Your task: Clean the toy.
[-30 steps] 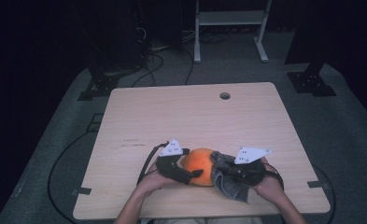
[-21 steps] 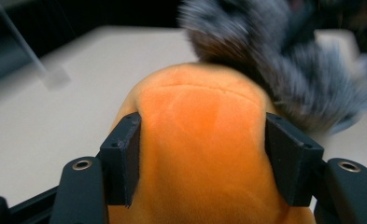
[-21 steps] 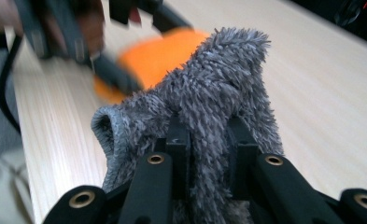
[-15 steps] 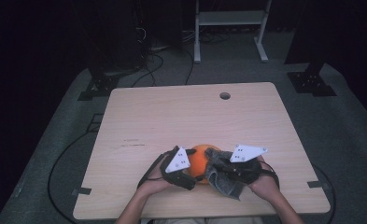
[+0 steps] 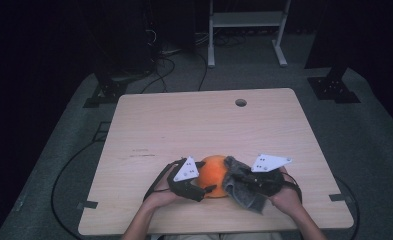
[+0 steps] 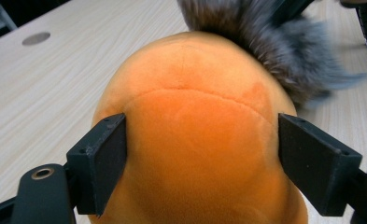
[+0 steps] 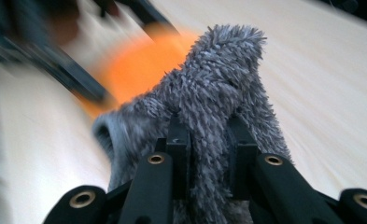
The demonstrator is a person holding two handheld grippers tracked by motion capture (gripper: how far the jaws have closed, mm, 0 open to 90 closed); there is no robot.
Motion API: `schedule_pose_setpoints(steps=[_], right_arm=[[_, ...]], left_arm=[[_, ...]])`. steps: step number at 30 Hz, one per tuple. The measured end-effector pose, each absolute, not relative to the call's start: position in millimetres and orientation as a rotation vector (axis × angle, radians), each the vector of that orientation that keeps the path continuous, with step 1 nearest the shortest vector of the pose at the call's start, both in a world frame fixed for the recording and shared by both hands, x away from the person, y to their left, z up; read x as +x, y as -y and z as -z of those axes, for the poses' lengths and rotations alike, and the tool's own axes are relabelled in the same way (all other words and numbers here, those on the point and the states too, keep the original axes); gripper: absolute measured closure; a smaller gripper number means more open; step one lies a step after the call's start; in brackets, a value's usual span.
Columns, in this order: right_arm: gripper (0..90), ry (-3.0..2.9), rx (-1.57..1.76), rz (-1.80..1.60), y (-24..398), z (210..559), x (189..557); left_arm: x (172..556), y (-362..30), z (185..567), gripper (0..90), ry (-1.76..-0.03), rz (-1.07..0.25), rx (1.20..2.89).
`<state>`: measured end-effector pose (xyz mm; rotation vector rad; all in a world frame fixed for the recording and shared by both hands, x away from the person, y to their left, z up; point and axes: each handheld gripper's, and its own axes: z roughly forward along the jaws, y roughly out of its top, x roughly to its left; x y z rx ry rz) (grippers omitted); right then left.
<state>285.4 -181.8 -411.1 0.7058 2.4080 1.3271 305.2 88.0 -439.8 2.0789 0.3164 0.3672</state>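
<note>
An orange plush ball (image 5: 214, 172) rests near the front edge of the wooden table (image 5: 199, 125). My left gripper (image 5: 206, 187) reaches around it from the left. In the left gripper view its jaws have just been closing and the two pads (image 6: 102, 158) press on either side of the ball (image 6: 195, 116). My right gripper (image 5: 244, 182) is shut on a grey fluffy cloth (image 5: 241, 187) that lies against the ball's right side. In the right gripper view the cloth (image 7: 218, 74) stands bunched between the jaws (image 7: 209, 126), with the ball (image 7: 139, 65) blurred behind it.
A round cable hole (image 5: 240, 102) sits near the table's far edge. Beyond the table are a white metal stand (image 5: 246, 30) and black stand feet (image 5: 334, 85) on the grey floor. Cables (image 5: 64, 175) trail off the table's left side.
My left gripper has swung in closer to the ball and its jaws have closed onto the ball's sides. The right gripper and the cloth have hardly moved.
</note>
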Motion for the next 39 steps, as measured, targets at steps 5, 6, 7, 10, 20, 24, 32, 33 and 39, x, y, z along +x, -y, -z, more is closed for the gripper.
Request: schedule_pose_setpoints(steps=[5, 6, 7, 10, 20, 24, 32, 33, 39], right_arm=[[74.2, -2.415, 0.627, -1.287, 161.0, 409.8, 282.2], [74.2, -2.421, 0.65, -1.303, 164.1, 413.0, 285.2], [74.2, -2.419, 0.674, -1.31, 168.6, 415.9, 288.7], [73.8, -2.395, 0.771, -1.279, 183.4, 423.2, 296.6], [73.1, -2.462, 0.972, -1.141, 203.4, 451.8, 315.7], [73.1, -2.414, 0.912, -1.293, 198.2, 435.8, 308.0], [72.2, -2.462, 0.916, -1.213, 194.5, 445.2, 308.7], [72.5, -2.473, 0.947, -1.206, 197.9, 448.7, 310.3], [72.9, -2.402, 0.848, -1.4, 196.1, 421.1, 298.8]], left_arm=[[303.8, -89.3, 438.7, 18.6, -0.29, -0.366, 2.114], [305.2, -90.6, 439.0, 19.1, -0.304, -0.358, 2.113], [306.2, -91.6, 438.8, 19.3, -0.323, -0.349, 2.114], [308.7, -93.2, 437.9, 19.0, -0.402, -0.301, 2.092], [319.5, -110.5, 443.6, 19.0, -0.485, -0.244, 2.108], [319.5, -112.3, 444.6, 18.8, -0.484, -0.243, 2.124], [319.7, -114.2, 446.8, 18.4, -0.484, -0.229, 2.133], [319.6, -114.1, 446.8, 18.3, -0.482, -0.229, 2.133], [316.1, -107.9, 446.5, 17.7, -0.445, -0.253, 2.135]])
